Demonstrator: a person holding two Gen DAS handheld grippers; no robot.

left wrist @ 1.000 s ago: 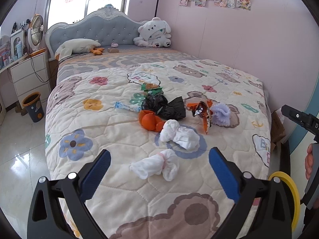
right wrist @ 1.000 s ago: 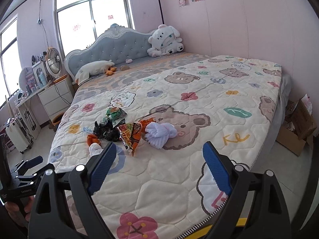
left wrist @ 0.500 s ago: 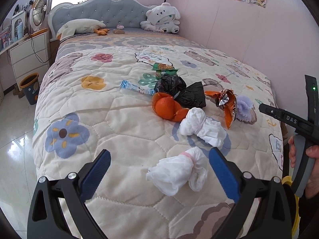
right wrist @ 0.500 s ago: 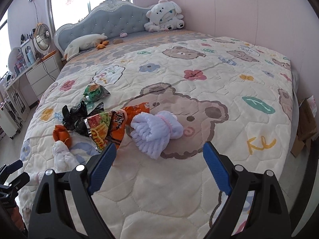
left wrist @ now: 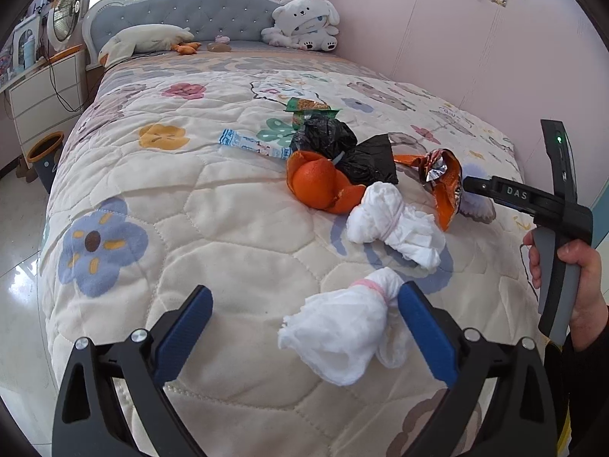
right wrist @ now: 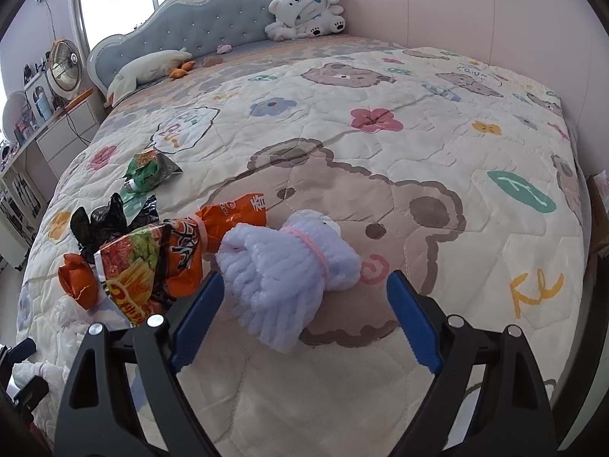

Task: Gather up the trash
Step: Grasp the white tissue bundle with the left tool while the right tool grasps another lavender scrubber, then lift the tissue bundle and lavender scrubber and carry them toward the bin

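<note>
Trash lies on the quilted bed (left wrist: 228, 228). In the left wrist view a white bundle tied with a pink band (left wrist: 342, 327) lies between the fingers of my open left gripper (left wrist: 304, 327). Beyond it are a second white bundle (left wrist: 396, 224), orange peel (left wrist: 318, 182), a black bag (left wrist: 342, 144), an orange snack wrapper (left wrist: 443, 179), a green wrapper (left wrist: 304, 106) and a blue-white sachet (left wrist: 251, 143). My right gripper (right wrist: 304, 312) is open around a pale lilac bundle (right wrist: 289, 266); the orange wrapper (right wrist: 179, 251) lies left of it.
A plush toy (left wrist: 304, 23) and a pillow (left wrist: 148, 40) lie at the headboard. A white dresser (left wrist: 42, 91) and a small bin (left wrist: 45, 160) stand left of the bed. The pink wall (left wrist: 475, 45) runs along the right side.
Both grippers have moved forward and down over the bed. The near white bundle now lies between the left fingers, the lilac bundle between the right fingers. Both stay open.
</note>
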